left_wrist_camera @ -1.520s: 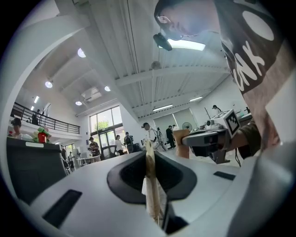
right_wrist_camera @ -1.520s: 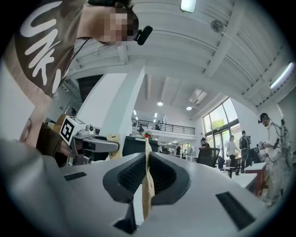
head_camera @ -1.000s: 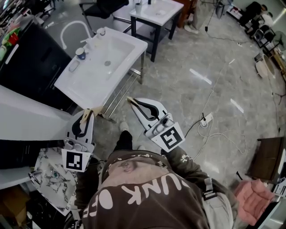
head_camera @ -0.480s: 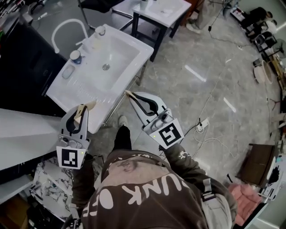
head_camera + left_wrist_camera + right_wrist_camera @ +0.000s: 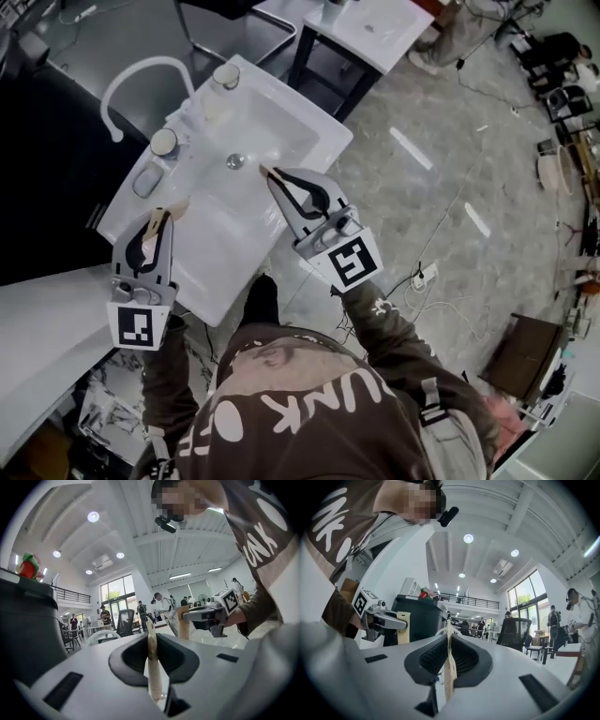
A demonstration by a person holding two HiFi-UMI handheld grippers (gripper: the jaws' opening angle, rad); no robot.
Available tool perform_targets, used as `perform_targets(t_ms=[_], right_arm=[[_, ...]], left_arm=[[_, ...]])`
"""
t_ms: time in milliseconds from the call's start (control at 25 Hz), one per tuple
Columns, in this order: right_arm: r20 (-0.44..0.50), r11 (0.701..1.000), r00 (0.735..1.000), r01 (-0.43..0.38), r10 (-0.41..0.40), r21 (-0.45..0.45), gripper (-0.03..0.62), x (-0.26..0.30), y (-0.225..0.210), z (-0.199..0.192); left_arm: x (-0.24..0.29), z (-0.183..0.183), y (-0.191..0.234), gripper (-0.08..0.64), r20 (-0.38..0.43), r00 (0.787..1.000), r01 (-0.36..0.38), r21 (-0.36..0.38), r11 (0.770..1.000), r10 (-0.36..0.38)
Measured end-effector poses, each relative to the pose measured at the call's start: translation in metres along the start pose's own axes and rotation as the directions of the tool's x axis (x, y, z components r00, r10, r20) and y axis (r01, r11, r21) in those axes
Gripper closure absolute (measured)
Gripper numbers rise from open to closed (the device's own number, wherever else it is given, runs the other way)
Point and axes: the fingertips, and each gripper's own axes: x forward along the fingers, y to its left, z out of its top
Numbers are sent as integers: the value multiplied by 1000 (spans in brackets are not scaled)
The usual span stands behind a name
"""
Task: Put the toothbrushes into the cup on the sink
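Each gripper holds a pale bamboo toothbrush pinched flat between its jaws. In the head view my left gripper (image 5: pixel 161 222) hangs over the front left part of the white sink (image 5: pixel 281 103), its toothbrush (image 5: pixel 169 212) poking past the tips. My right gripper (image 5: pixel 274 178) is over the basin near the drain (image 5: pixel 234 161), shut on the second toothbrush (image 5: pixel 266 172). A round cup (image 5: pixel 163 142) stands on the sink's left rim, and another cup (image 5: pixel 226 76) at the back corner. The left gripper view shows its toothbrush (image 5: pixel 153 667), the right gripper view its own (image 5: pixel 449 665).
A small dish (image 5: pixel 146 178) lies on the rim beside the nearer cup. A white curved chair back (image 5: pixel 141 75) stands behind the sink, and a dark cabinet (image 5: pixel 37 159) to its left. A second white stand (image 5: pixel 384 23) is farther back. Cables run across the marble floor (image 5: pixel 441 234).
The person has stepped up to the sink. Both grippers, once short of its front edge, are now over it, each still holding its toothbrush.
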Motion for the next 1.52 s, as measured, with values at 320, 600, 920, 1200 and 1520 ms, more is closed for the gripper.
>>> perform_targets(t_ms=[320, 600, 920, 1200, 1520], right_arm=[[5, 999, 1000, 28, -28, -19, 561, 104, -76, -41], [10, 997, 998, 60, -60, -46, 561, 195, -132, -76], [-36, 999, 998, 42, -42, -17, 561, 253, -158, -129], [-18, 999, 999, 48, -48, 16, 561, 273, -163, -143], [-125, 998, 990, 64, -61, 25, 560, 280, -167, -196]], left_arm=[[40, -36, 49, 517, -32, 999, -29, -29, 999, 28], [62, -57, 75, 518, -54, 998, -42, -46, 998, 39], [69, -72, 94, 518, -72, 996, -61, -56, 997, 57], [71, -80, 102, 518, -81, 995, -70, -64, 996, 64], [74, -90, 109, 517, -89, 994, -73, -70, 995, 66]])
